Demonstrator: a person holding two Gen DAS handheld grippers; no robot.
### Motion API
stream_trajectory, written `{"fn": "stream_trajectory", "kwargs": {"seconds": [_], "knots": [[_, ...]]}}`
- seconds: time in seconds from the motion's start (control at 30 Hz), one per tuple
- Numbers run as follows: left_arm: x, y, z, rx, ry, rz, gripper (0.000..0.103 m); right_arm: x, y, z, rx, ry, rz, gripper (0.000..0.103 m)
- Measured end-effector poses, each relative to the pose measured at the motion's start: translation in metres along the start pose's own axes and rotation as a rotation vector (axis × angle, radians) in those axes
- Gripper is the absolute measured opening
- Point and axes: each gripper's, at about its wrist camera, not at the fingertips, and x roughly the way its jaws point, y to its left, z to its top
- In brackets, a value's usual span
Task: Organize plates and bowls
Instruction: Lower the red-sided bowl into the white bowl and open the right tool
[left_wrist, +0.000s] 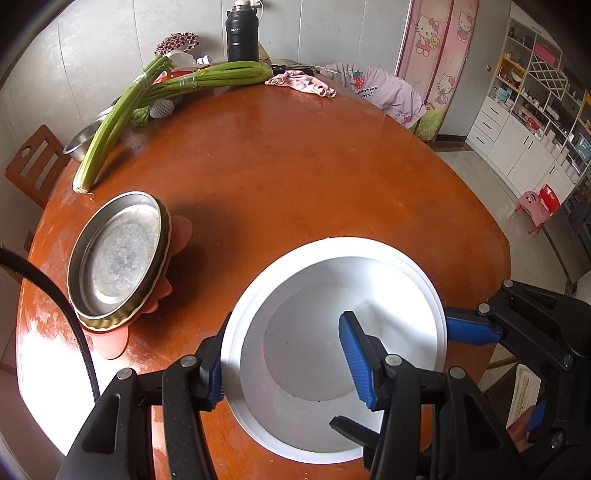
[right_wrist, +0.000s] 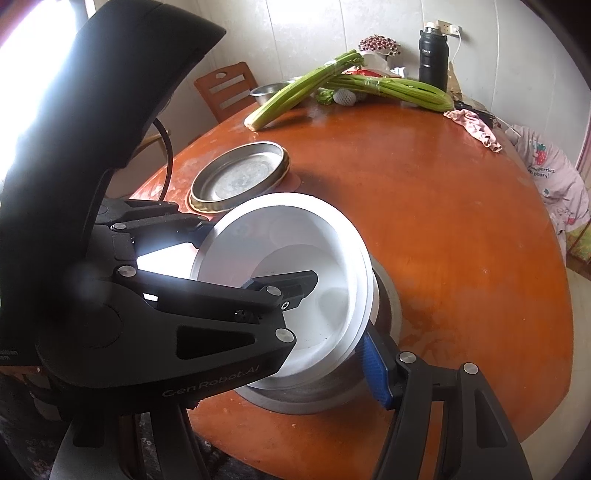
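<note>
gripping smooth round white bowl (left_wrist: 332, 295), both tools; glossy wooden table (left_wrist: 295, 166).

You're in a home dining room: a round wooden table (left_wrist: 314, 166) with celery (left_wrist: 207, 79) upper left, a cartoon-cat wardrobe (left_wrist: 439, 55) upper right, white shelving (left_wrist: 517, 122) far right.

white bowl (right_wrist: 295, 236) (tilted) | on steel bowl (right_wrist: 384, 306) | wooden table (right_wrist: 443, 229)

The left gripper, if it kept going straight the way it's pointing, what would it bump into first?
Probably the white bowl. The left gripper already straddles its rim, one finger outside and one inside, so going on forward and down it would likely meet the bowl's white floor, though depth is hard to judge.
</note>
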Motion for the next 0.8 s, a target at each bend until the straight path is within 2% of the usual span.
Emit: {"fn": "stream_trajectory", "kwargs": {"seconds": [0.8], "knots": [[0.0060, 0.0103, 0.0009, -0.008, 0.002, 0.000, 0.053, 0.0044, -0.0020, 0.0021, -0.018, 0.008, -0.029, 0.069]]}}
